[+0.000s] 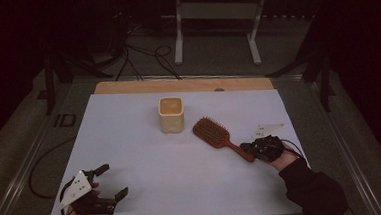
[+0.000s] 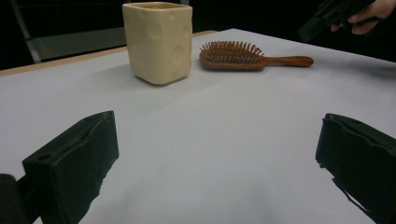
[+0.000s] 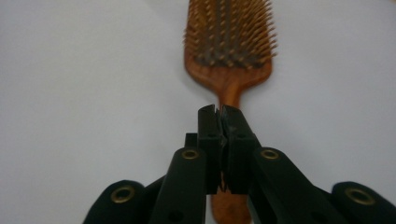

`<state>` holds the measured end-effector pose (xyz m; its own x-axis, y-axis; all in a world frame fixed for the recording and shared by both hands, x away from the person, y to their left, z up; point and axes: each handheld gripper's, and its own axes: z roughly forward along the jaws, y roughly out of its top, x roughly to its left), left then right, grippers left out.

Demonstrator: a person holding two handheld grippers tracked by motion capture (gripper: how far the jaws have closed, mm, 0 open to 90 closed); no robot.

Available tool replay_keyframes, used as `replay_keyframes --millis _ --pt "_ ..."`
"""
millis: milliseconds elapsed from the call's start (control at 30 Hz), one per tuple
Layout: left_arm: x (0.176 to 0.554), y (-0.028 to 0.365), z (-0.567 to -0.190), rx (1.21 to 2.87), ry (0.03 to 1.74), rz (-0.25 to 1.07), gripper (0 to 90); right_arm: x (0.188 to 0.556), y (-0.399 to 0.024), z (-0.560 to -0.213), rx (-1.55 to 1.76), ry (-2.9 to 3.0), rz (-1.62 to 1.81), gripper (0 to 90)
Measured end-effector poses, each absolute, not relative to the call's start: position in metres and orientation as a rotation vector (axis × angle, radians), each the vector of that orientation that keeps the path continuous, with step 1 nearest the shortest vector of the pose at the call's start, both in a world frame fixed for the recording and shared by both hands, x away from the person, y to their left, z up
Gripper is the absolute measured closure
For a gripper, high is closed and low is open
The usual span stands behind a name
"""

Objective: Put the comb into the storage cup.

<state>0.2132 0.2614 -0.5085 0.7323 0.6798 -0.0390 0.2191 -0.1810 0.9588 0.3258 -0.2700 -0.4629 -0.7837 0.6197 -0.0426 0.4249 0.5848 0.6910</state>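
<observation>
Wooden paddle hairbrush (image 1: 211,131) lying bristles-up on the white table (image 1: 148,190), right of the cream square cup (image 1: 171,114), handle pointing at the right gripper (image 1: 251,147). Looking clamped on that handle in the right gripper view, jaws pressed tight around it (image 3: 219,140). Left gripper (image 1: 114,181) sitting spread wide near the front-left corner, holding nothing, well apart from the brush.

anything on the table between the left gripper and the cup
No. In the left gripper view, bare white table runs from the open left gripper to the cup. The brush lies to the cup's right, off that line.
</observation>
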Motion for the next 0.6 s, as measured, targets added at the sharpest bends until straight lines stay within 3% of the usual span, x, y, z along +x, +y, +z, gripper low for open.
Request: replay_keyframes --millis 200,433,600 --pt "0.213 0.261 -0.508 1.746 0.712 0.482 0.0 0.329 -0.27 -0.46 0.859 2.541 0.981 76.6" --pt "0.213 0.261 -0.509 1.754 0.71 0.476 0.0 0.337 -0.268 -0.46 0.913 2.546 0.954 49.5" --pt "0.213 0.26 -0.509 1.756 0.706 0.474 0.0 0.343 -0.265 -0.459 0.892 2.583 0.924 35.1"
